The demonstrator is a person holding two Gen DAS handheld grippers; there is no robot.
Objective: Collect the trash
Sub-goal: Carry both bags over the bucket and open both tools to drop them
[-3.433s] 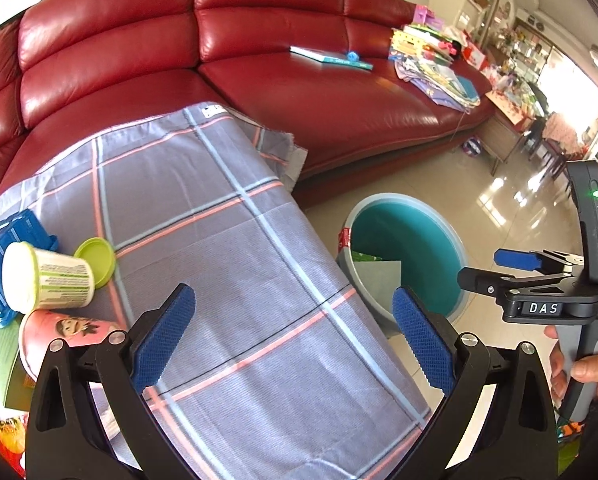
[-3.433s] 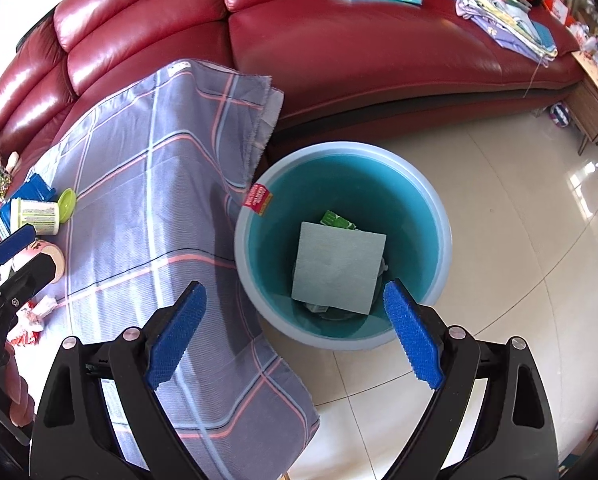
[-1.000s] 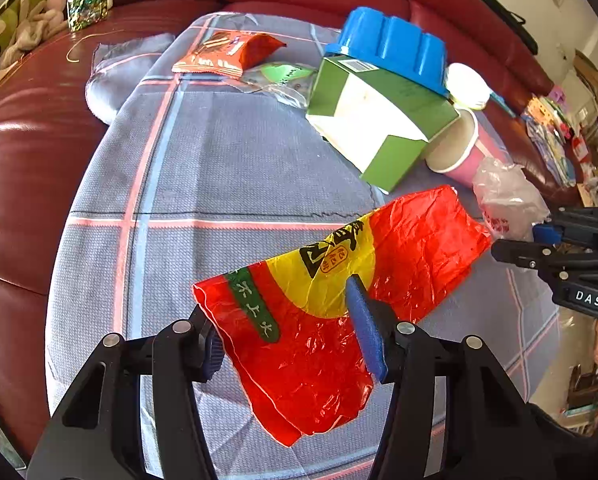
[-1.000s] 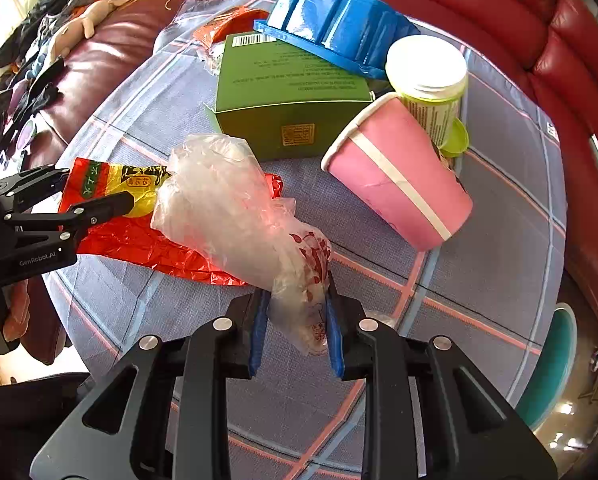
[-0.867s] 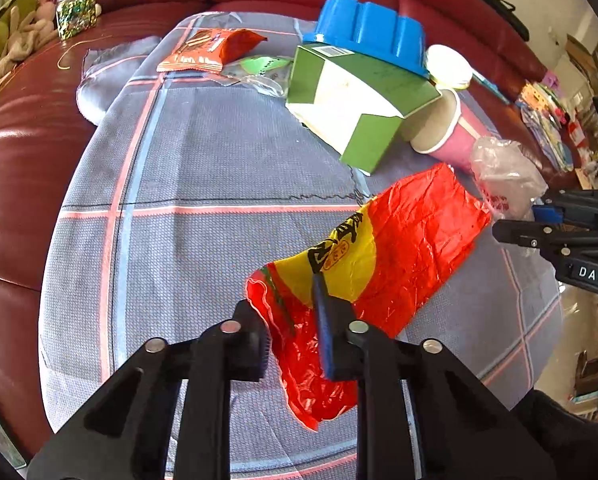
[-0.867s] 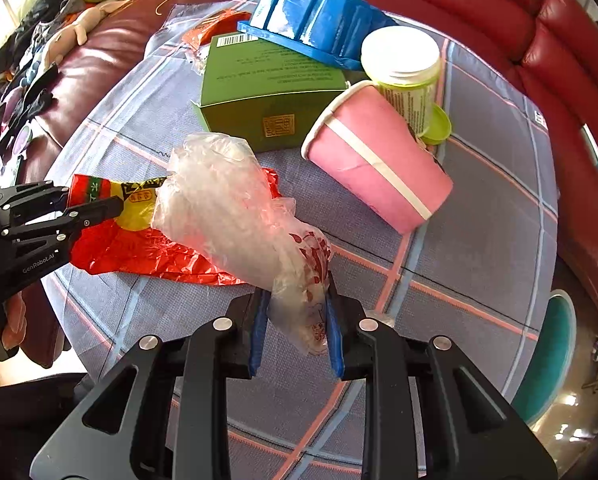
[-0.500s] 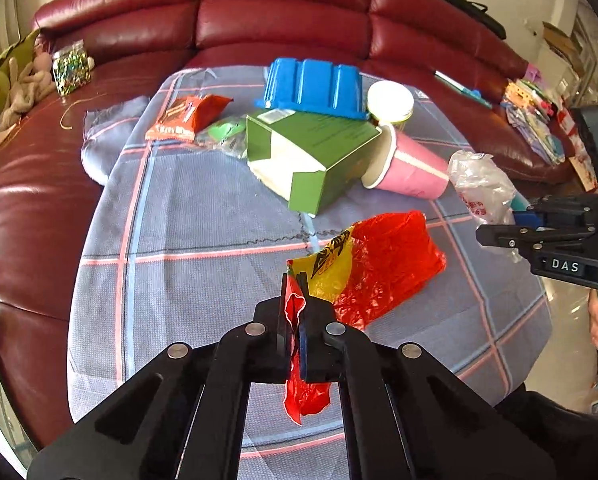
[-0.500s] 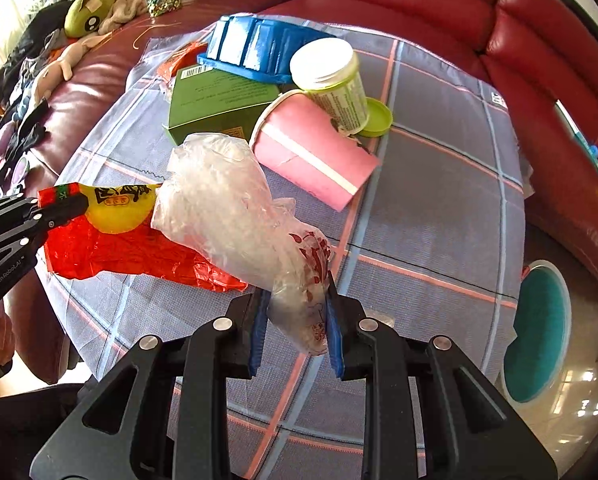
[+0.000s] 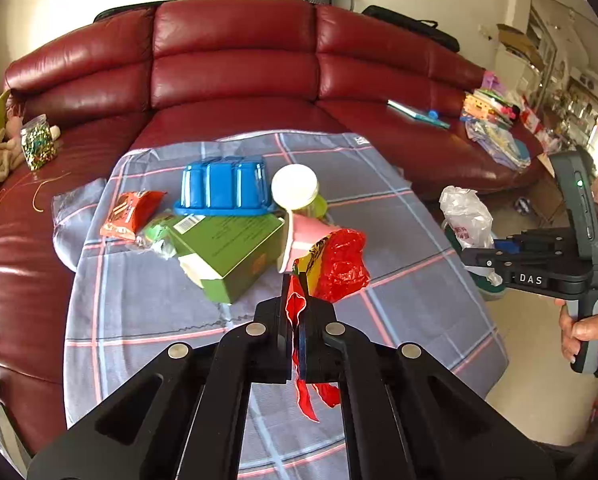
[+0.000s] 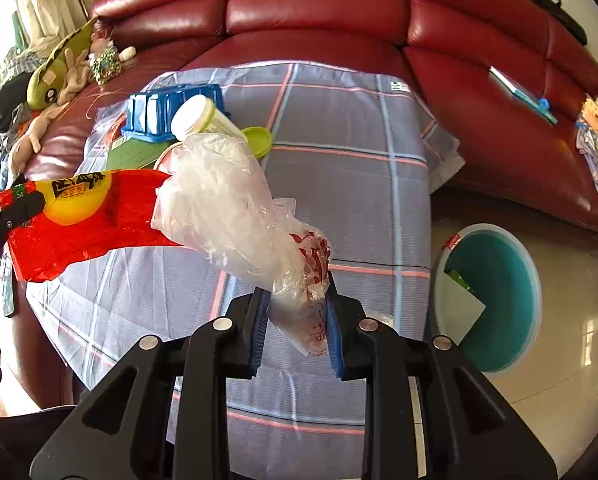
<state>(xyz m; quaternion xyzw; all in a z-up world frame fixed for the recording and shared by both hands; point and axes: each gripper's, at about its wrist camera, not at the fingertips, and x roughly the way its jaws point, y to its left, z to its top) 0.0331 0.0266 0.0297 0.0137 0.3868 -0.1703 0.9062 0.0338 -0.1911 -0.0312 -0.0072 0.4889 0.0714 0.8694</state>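
Note:
My left gripper (image 9: 297, 312) is shut on a red and yellow snack wrapper (image 9: 339, 266), which hangs in the air above the checked cloth (image 9: 147, 308). In the right wrist view that wrapper (image 10: 83, 216) shows at the left. My right gripper (image 10: 297, 316) is shut on a crumpled clear plastic bag (image 10: 235, 216), also lifted off the cloth. From the left wrist view the bag (image 9: 467, 216) sticks up from the right gripper at the right. A teal trash bin (image 10: 495, 296) stands on the floor to the right, with a grey card inside.
On the cloth lie a green box (image 9: 227, 252), a blue tray (image 9: 223, 188), a pink paper cup (image 9: 307, 236), a white-lidded tub (image 9: 295, 186) and an orange packet (image 9: 129, 214). A red leather sofa (image 9: 235, 68) curves behind. A hand (image 9: 583, 328) grips the right handle.
The left gripper shut on the wrapper and lifted it off the cloth. Both grippers rose and swung right with their loads; the bin came into the right wrist view.

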